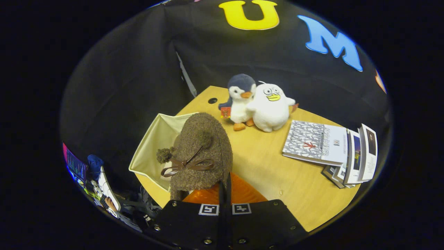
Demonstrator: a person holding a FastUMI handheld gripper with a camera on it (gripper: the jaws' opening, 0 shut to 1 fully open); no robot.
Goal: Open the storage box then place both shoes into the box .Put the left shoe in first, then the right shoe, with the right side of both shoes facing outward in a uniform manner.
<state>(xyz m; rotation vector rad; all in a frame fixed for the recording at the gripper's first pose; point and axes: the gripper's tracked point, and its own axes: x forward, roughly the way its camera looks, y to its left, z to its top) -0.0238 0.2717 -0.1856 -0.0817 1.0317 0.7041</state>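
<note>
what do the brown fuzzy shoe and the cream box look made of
Brown fuzzy shoe: looks like curly boucle or fleece fabric, matte and nubbly, with pompoms and a smooth, leather-like brown bow. It is held in the closed jaws. Cream open box: probably soft fabric, its thin walls creased.

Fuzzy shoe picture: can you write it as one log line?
gripper: shut on brown shoe | shoe: lifted, over open cream box | table: two plush toys, booklets | step: shoe going in
</note>
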